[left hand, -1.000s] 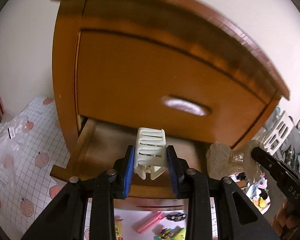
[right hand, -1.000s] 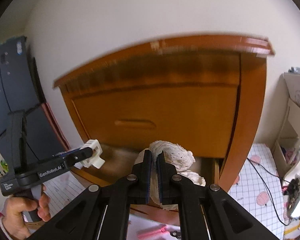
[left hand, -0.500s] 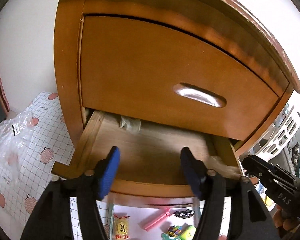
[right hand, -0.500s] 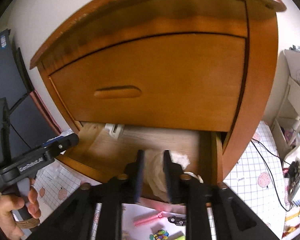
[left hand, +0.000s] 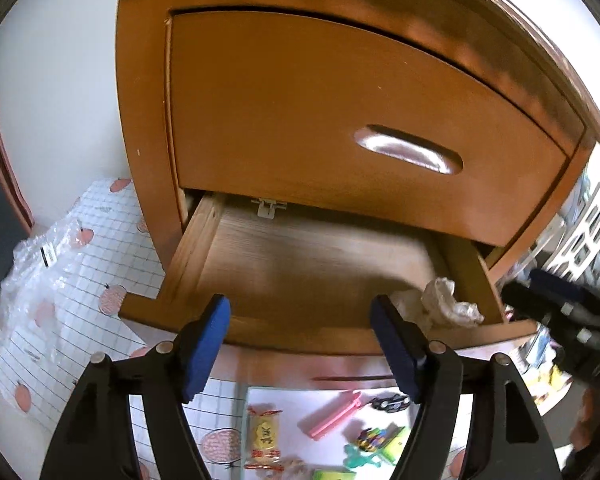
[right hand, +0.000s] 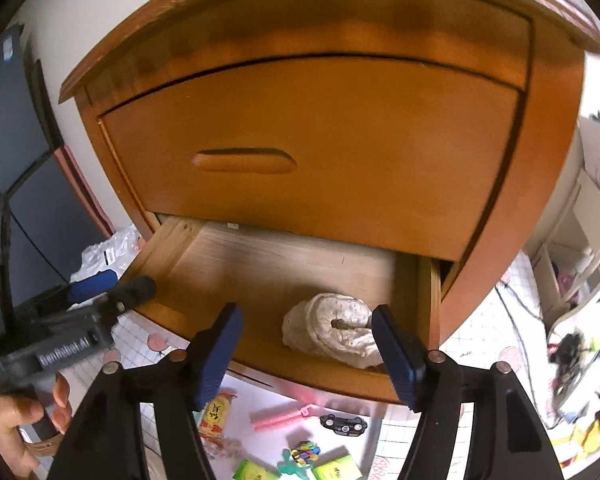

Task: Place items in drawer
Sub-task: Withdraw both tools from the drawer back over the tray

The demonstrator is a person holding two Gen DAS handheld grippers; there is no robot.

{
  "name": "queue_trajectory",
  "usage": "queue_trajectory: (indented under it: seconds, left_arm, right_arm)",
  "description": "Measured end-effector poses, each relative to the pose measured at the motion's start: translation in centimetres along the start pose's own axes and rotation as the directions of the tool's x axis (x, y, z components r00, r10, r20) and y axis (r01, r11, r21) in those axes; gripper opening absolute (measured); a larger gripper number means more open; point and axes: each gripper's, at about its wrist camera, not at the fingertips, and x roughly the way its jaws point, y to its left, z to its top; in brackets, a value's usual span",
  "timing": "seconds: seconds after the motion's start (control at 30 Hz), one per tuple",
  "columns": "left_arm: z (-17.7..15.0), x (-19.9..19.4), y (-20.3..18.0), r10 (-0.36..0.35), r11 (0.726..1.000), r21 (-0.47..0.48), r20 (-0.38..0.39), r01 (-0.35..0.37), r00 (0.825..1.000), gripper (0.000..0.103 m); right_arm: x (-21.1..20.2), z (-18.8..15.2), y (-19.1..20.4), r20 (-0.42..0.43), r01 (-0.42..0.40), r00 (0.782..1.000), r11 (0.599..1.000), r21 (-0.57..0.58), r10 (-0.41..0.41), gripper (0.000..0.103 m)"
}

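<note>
The lower drawer [right hand: 204,248] of the wooden cabinet [right hand: 496,216] is pulled out, and two items lie inside it; a crumpled white cloth [right hand: 332,332] rests on the drawer floor near the front right corner, and a small white clip [left hand: 269,209] lies far back at the left, half under the closed upper drawer [left hand: 300,120].

The right gripper [right hand: 312,348] hangs over the front edge of the drawer with its blue pads [right hand: 216,356] wide apart; its jaws have just been opening, and the cloth lies between and beyond them, but they do not press on it. The left gripper [left hand: 304,344] is also over the front edge, more to the left; its jaws have just been opening too, and nothing is between them. In the right wrist view a hand [right hand: 16,424] holds the handle of the left gripper.

Below the drawer, on a white sheet [left hand: 300,408], lie a pink clip [left hand: 336,414], a yellow candy packet [left hand: 265,438], a small black object [right hand: 344,426] and some colourful toys [left hand: 374,438]; a clear plastic bag [left hand: 40,264] lies on the checked mat [left hand: 116,232] at the left.
</note>
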Motion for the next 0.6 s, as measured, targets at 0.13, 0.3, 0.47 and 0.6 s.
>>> queue_trajectory:
  seconds: [0.13, 0.3, 0.47, 0.6]
  left_arm:
    - [-0.1, -0.4, -0.1, 0.025, 0.999, 0.029, 0.006, -0.025, 1.0, 0.076]
    - [-0.3, -0.4, 0.2, 0.044, 0.999, 0.022, 0.003, -0.044, 0.999, 0.086]
    - [-0.6, -1.0, 0.1, 0.046, 0.998, 0.034, 0.029, -0.047, 0.999, 0.09]
    - [-0.9, -1.9, 0.0, 0.049, 0.998, 0.039, 0.087, -0.052, 0.995, 0.102]
  right_arm:
    - [-0.8, 0.6, 1.0, 0.024, -0.029, 0.999, 0.999, -0.022, 0.029, 0.074]
    - [-0.4, -0.2, 2.4, -0.007, -0.064, 0.998, 0.996, -0.059, 0.064, 0.09]
    - [-0.3, -1.0, 2.6, -0.007, -0.056, 0.998, 0.996, -0.066, 0.056, 0.102]
    - [-0.3, -1.3, 1.2, 0.004, -0.066, 0.998, 0.998, -0.005, 0.066, 0.103]
